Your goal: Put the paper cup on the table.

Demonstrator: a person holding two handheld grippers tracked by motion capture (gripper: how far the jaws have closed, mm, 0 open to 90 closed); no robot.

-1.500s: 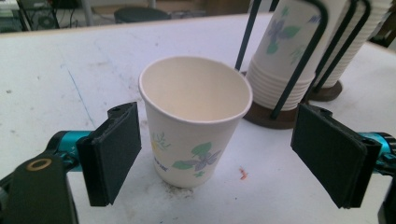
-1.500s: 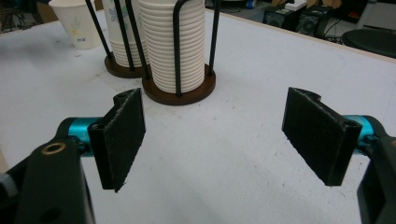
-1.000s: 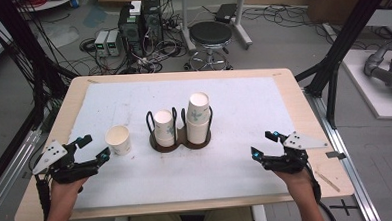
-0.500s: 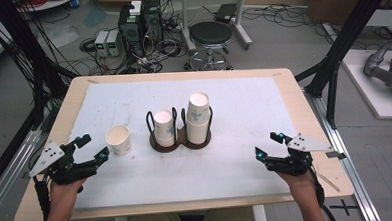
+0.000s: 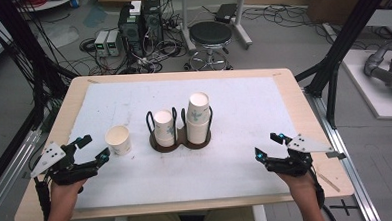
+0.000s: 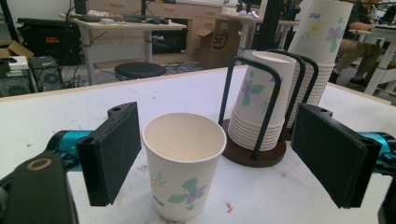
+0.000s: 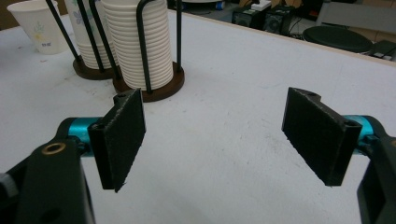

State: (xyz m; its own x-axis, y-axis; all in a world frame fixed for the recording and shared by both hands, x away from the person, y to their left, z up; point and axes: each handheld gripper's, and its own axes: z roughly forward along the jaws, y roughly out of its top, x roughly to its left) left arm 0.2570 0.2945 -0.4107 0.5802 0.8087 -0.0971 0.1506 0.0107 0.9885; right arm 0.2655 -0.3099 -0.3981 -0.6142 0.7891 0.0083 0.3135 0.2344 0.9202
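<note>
A fixed camera is looking down on the cup holder (image 5: 179,141) from above; two gripper-mounted cameras are facing it low and close, from its left (image 6: 254,151) and right (image 7: 149,88), all sharing it.

On the desk (image 5: 246,153), a single cup (image 5: 118,139) stood just left of the cup holder (image 5: 179,141) with its two stacks; my left gripper (image 5: 91,149) lay beside that cup, my right gripper (image 5: 268,145) well apart.

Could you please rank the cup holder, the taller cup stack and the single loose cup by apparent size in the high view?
1. Cup holder
2. Taller cup stack
3. Single loose cup
They stand about equally far from the camera, so the ranking seems safe.
</note>
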